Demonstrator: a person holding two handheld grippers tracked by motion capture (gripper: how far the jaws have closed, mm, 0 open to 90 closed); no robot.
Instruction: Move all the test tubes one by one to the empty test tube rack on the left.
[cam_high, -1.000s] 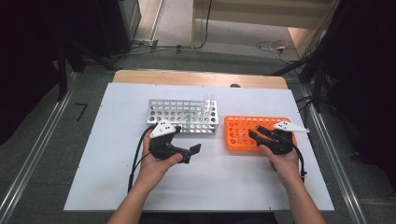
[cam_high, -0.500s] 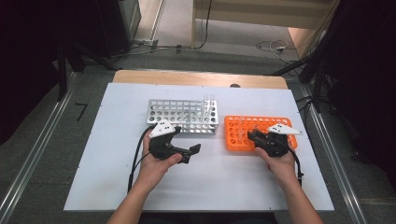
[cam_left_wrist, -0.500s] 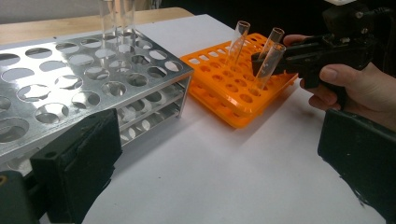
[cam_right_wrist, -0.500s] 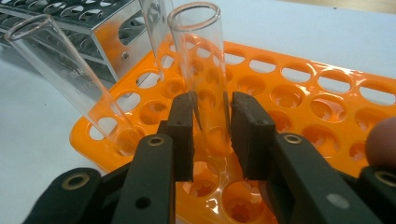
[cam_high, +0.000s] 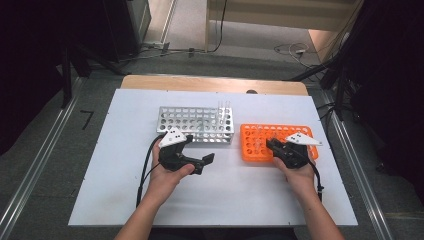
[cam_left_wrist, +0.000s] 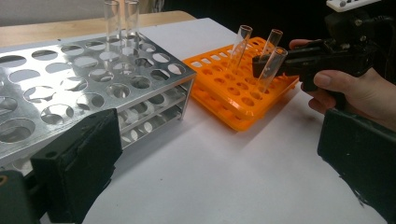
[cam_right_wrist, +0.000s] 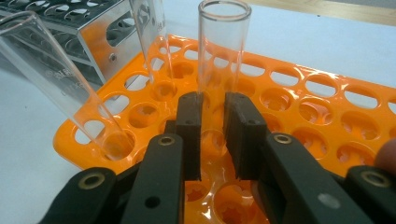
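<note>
An orange tube rack (cam_high: 255, 131) lies right of a silver metal rack (cam_high: 190, 122) on the white table. My right gripper (cam_right_wrist: 212, 121) is shut on a clear glass test tube (cam_right_wrist: 223, 46) standing upright in the orange rack (cam_right_wrist: 327, 107); its jaws have just been closing with that tube between them. Two more tubes (cam_right_wrist: 51, 74) lean in holes to its left. My left gripper (cam_left_wrist: 219, 163) rests open on the table in front of the silver rack (cam_left_wrist: 70, 88), nothing between its jaws. The left gripper view shows the right gripper (cam_left_wrist: 266, 65) at the held tube (cam_left_wrist: 272, 70).
Two upright glass tubes (cam_high: 223, 112) stand in the silver rack's back right corner. Cables trail from both grippers toward the near edge. A wooden strip (cam_high: 210, 82) borders the table's far side. Bare white tabletop (cam_high: 235, 195) lies between my hands.
The right gripper's jaws have closed onto the test tube in the orange rack. The left hand and its gripper have stayed where they were.
</note>
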